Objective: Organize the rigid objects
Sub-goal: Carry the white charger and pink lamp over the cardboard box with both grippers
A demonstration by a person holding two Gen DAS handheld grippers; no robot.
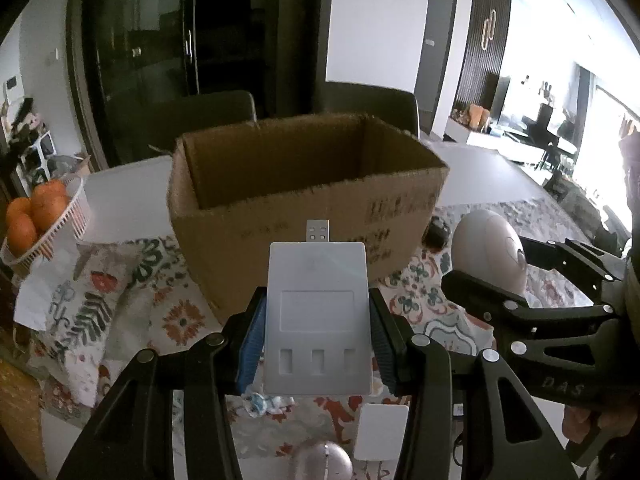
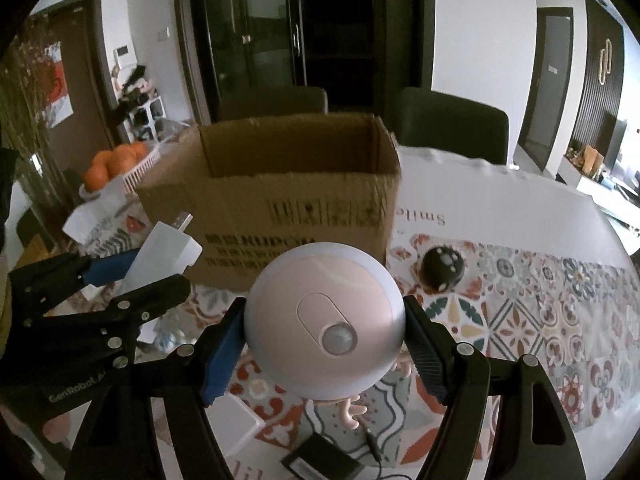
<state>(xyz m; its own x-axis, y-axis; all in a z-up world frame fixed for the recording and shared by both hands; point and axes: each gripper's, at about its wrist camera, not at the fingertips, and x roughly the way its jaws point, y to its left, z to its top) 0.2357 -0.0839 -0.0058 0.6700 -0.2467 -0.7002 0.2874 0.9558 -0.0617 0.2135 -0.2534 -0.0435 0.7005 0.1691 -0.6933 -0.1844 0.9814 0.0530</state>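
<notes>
My left gripper [image 1: 316, 344] is shut on a flat white USB device [image 1: 318, 316] with its metal plug pointing at the open cardboard box [image 1: 308, 216], held above the patterned cloth just in front of the box. My right gripper [image 2: 324, 344] is shut on a round white sensor light [image 2: 324, 320], also held in front of the box [image 2: 280, 200]. In the right wrist view the left gripper [image 2: 120, 280] with the USB device [image 2: 164, 256] is at the left. In the left wrist view the right gripper [image 1: 484, 272] with the sensor light [image 1: 490, 252] is at the right.
A white basket of oranges [image 1: 36, 216] stands left of the box. A small black round object [image 2: 442, 268] lies right of the box. A white card [image 1: 380, 432], a pink figure [image 2: 352, 412] and a black adapter with cable [image 2: 320, 460] lie below the grippers. Two dark chairs [image 2: 452, 128] stand behind the table.
</notes>
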